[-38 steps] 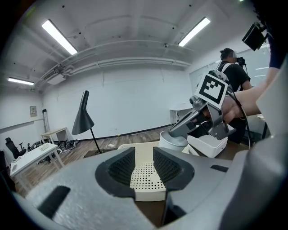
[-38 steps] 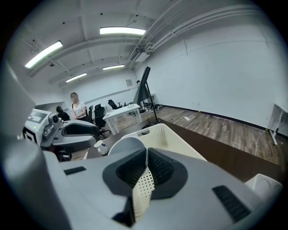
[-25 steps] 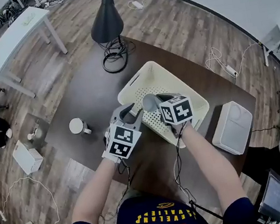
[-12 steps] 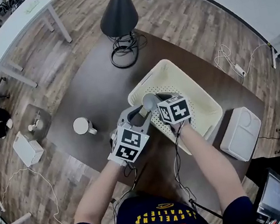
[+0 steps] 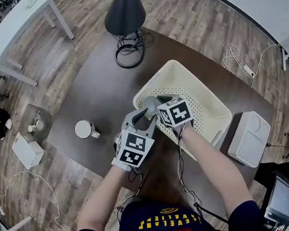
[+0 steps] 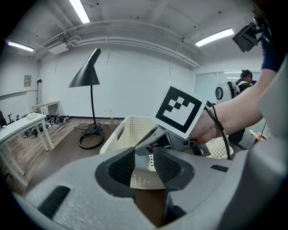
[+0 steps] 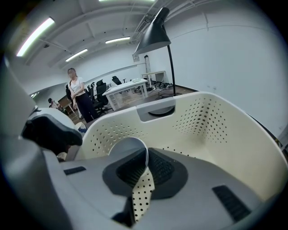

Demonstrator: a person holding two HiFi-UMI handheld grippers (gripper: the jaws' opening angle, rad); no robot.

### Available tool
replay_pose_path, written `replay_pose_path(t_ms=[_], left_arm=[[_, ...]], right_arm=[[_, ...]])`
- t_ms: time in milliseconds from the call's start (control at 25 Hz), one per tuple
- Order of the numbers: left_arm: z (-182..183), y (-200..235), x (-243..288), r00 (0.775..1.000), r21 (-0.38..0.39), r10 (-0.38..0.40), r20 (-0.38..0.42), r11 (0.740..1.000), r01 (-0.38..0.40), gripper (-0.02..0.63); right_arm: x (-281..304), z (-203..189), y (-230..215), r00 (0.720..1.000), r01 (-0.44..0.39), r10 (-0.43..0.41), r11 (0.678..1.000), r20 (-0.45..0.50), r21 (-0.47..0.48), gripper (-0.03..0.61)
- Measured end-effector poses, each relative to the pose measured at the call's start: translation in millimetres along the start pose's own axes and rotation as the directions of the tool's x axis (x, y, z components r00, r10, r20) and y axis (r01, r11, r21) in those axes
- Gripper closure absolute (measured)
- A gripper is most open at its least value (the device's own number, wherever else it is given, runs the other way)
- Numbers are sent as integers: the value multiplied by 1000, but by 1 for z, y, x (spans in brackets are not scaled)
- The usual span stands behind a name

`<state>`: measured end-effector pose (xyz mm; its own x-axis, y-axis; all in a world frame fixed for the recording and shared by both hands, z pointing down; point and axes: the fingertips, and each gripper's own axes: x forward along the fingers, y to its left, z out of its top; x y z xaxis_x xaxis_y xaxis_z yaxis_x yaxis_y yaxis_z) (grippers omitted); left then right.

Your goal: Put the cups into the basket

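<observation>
White cup: because it stands on the table at the left, well apart from the basket, the task looks about half done; this cup is not yet fetched.
Grey cup: at the basket's near-left corner, inside the rim. The step in hand looks like setting it down. Whether its base touches the basket floor cannot be told.
Basket: right of centre, and no other cup shows in it. The next move calls for lowering the grey cup upright onto the perforated floor, clear of the wall, then letting go.
Left gripper: just left of the grey cup, jaws part-way apart. Its pads touch nothing; only the basket and the other gripper show through the gap. It is probably the one to go for the white cup.
Right gripper: jaws nearly together, pinched on the grey cup's thin wall at the rim. One pad seems to be outside the cup, the other inside.
</observation>
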<state>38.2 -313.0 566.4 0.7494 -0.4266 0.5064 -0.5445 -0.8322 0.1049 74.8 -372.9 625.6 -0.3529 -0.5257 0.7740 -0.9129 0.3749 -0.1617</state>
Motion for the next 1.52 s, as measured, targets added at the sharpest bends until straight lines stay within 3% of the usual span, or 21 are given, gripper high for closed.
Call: replay_pose_path(t_ms=[320, 560, 920, 1240, 1520], left_arm=[[-2, 6, -5, 1000, -8, 9, 2, 1000, -9, 491], [1, 2, -7, 1000, -3, 11, 12, 1000, -11, 491], [16, -5, -16, 999, 27, -7, 46, 1000, 6, 491], [48, -22, -21, 994, 82, -44, 99, 996, 36, 491], [64, -67, -50, 989, 93, -50, 142, 995, 37, 491]], right_arm=[[5, -1, 3, 1000, -9, 9, 1000, -3, 8, 552], [-2, 0, 2, 999, -22, 22, 999, 25, 34, 471], [-45, 14, -8, 989, 65, -71, 997, 128, 48, 469], [-118, 32, -15, 937, 162, -168, 986, 308, 46, 471], [-188, 15, 7, 874, 154, -167, 986, 457, 66, 493]])
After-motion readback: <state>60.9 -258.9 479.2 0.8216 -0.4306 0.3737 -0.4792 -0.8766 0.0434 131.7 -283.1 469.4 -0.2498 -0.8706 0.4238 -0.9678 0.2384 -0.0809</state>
